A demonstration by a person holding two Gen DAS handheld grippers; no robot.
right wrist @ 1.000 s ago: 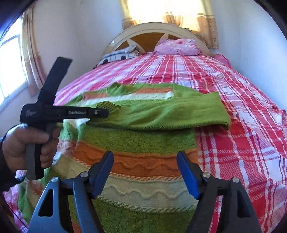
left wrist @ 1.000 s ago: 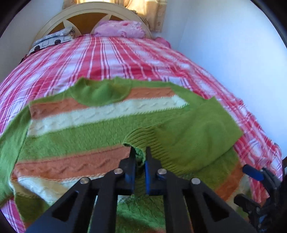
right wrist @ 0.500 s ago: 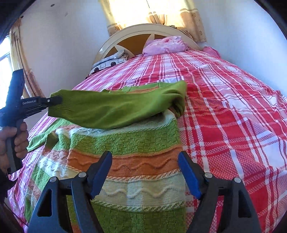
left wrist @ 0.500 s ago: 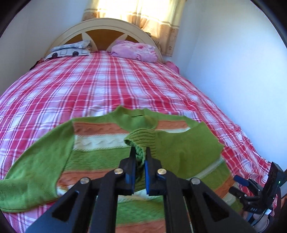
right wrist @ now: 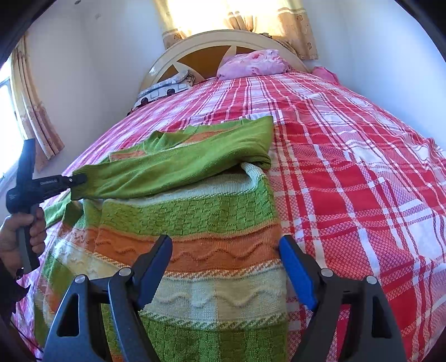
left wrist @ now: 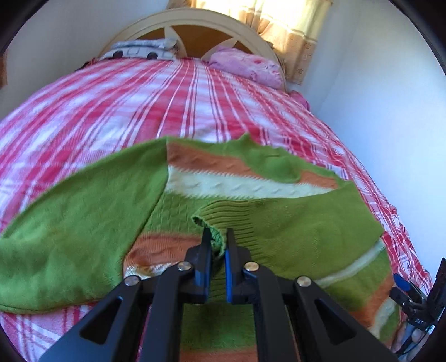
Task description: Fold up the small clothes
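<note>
The room is bright with daylight. Sun glows through the curtains (right wrist: 231, 19) behind the bed, so that spot is washed out and yellow-white. The blanket (left wrist: 83, 117) looks smeared and blurry in the left view, but it is sharp in the right view. Both pictures bulge like a ball, with dark, curved corners. Shadows are soft.

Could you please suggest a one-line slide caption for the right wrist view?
Left hand-held gripper pulls the green sleeve across the striped sweater on the plaid bed.
</note>
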